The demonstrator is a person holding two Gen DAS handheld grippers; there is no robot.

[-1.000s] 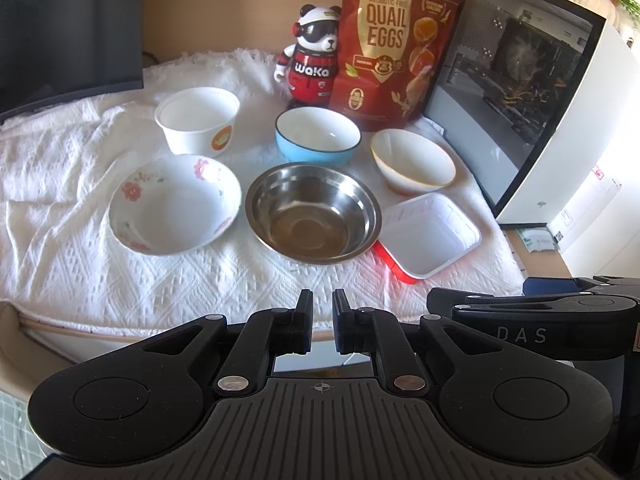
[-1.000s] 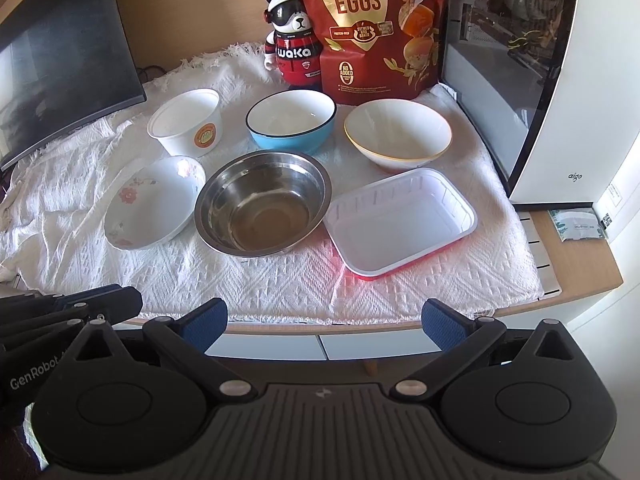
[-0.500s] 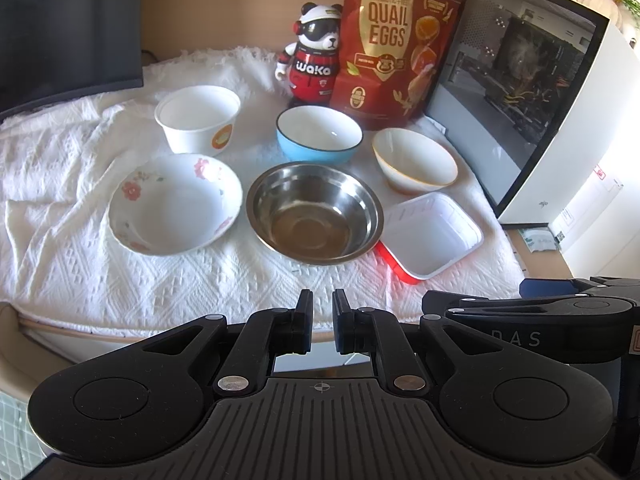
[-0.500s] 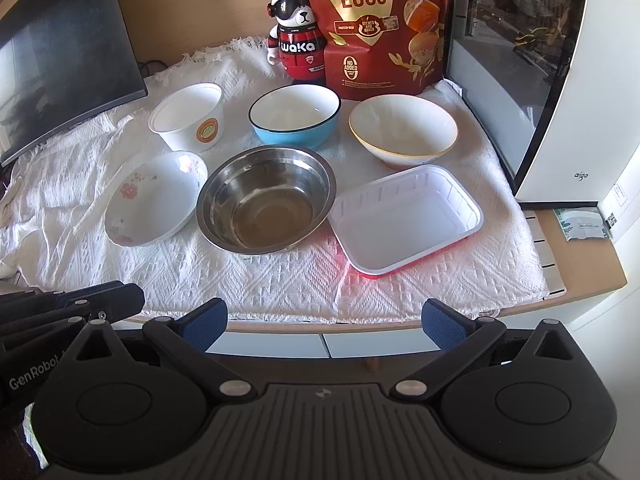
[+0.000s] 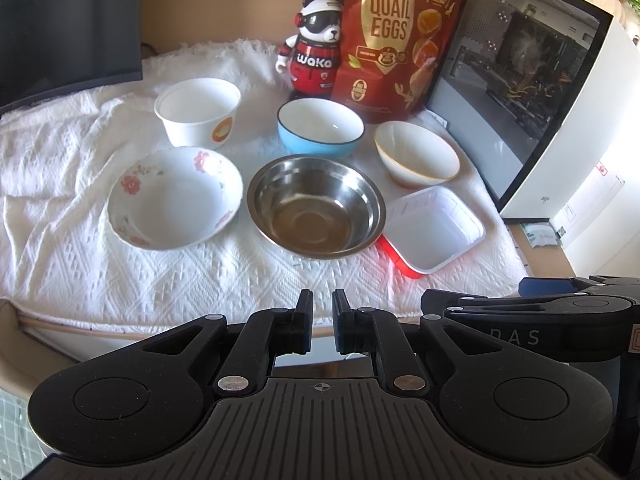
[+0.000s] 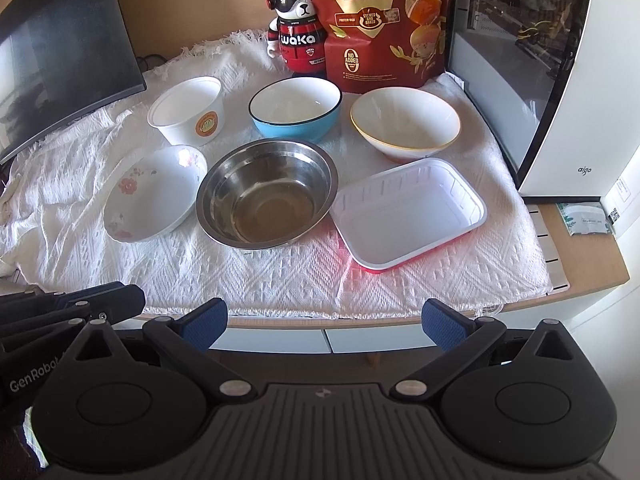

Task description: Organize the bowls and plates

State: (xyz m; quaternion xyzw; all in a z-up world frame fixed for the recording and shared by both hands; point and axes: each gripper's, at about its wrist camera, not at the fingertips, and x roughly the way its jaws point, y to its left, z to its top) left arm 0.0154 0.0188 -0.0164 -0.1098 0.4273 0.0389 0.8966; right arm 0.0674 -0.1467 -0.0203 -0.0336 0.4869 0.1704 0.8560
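On a white cloth sit a steel bowl (image 5: 316, 206) (image 6: 267, 192), a floral plate (image 5: 176, 196) (image 6: 154, 192), a white paper bowl (image 5: 198, 112) (image 6: 186, 110), a blue bowl (image 5: 320, 128) (image 6: 295, 108), a cream bowl (image 5: 416, 154) (image 6: 405, 122) and a white tray with red underside (image 5: 434, 228) (image 6: 408, 212). My left gripper (image 5: 322, 312) hangs before the table's front edge, shut with nothing in it. My right gripper (image 6: 324, 322) is open and empty, also short of the edge, in front of the steel bowl and tray.
A panda figure (image 5: 316, 54) and a red quail eggs bag (image 5: 394, 40) stand behind the bowls. A white glass-sided computer case (image 6: 560, 80) stands at the right, a dark monitor (image 6: 56, 52) at the left. A small packet (image 6: 586, 220) lies on the wooden desk edge.
Both views have crept slightly closer to the table; the dishes have not moved and neither gripper has changed its state.
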